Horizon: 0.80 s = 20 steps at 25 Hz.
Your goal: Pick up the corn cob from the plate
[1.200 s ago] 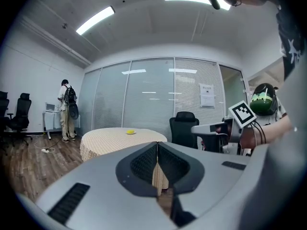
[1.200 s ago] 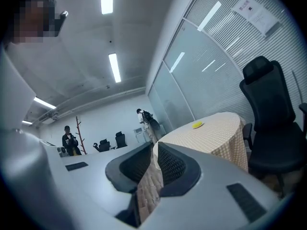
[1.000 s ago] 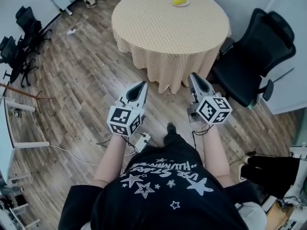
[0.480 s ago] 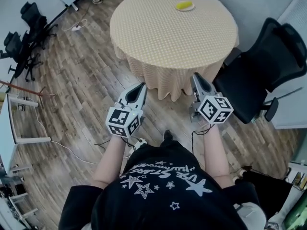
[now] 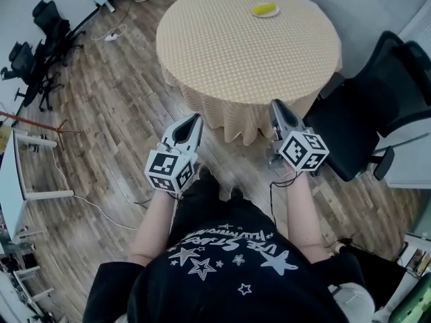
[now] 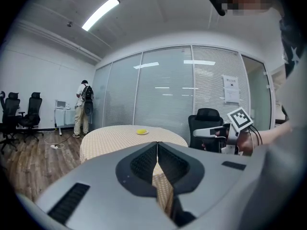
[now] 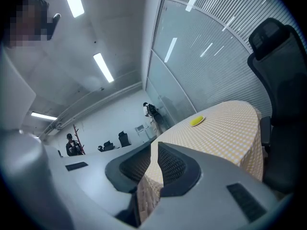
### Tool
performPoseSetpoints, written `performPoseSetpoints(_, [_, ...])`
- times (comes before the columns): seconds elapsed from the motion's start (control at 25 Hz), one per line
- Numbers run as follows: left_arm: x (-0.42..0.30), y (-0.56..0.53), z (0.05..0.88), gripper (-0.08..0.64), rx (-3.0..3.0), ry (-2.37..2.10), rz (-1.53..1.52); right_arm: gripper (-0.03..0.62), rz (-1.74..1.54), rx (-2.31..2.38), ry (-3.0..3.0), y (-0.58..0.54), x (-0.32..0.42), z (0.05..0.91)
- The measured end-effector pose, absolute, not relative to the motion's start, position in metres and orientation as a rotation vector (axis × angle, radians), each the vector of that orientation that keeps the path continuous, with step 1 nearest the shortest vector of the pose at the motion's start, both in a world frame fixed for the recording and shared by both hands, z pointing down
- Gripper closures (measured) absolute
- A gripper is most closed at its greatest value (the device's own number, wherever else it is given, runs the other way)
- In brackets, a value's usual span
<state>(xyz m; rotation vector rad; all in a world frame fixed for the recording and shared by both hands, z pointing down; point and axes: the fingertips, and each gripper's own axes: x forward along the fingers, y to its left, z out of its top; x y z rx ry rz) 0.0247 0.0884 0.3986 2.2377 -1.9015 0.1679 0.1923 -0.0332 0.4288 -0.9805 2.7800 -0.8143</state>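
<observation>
A yellow corn cob [image 5: 264, 9] lies on a small white plate [image 5: 275, 13] at the far side of a round table [image 5: 222, 46] with a checked cloth. The cob also shows small in the left gripper view as the corn cob [image 6: 141, 132] and in the right gripper view as the corn cob [image 7: 196, 120]. My left gripper [image 5: 195, 119] hangs short of the table's near edge, jaws together with nothing between them. My right gripper [image 5: 275, 104] is level with it on the right, shut and empty. Both are far from the plate.
A black office chair [image 5: 377, 106] stands close to the right of the table. More black chairs [image 5: 34, 52] and a white desk [image 5: 17, 173] line the left wall. A person [image 6: 82, 107] stands beyond the table. Cables [image 5: 101, 210] trail over the wooden floor.
Both grippers and the person holding them have moved forward toward the table. The table's near edge now lies just ahead of the jaw tips. Both jaws stay shut.
</observation>
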Motion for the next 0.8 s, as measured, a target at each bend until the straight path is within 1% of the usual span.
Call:
performPoseSetpoints(0.2, [0.004,0.065,0.406,0.549,2.275,-1.847,0.146,0.535,-0.778,-1.024,2.798,-0.043,0.173,0.427])
performPoseSetpoints(0.44, [-0.026,0.010,0.412,0.549,2.374,-1.725,0.134,0.535,-0.741,-1.167,2.758,-0.076,0.152,0.426])
performPoseSetpoints(0.8, [-0.100,-0.054,0.404,0.549,2.506,-1.588,0.129,0.534,-0.737,-1.377,2.602,-0.131,0.097,0.412])
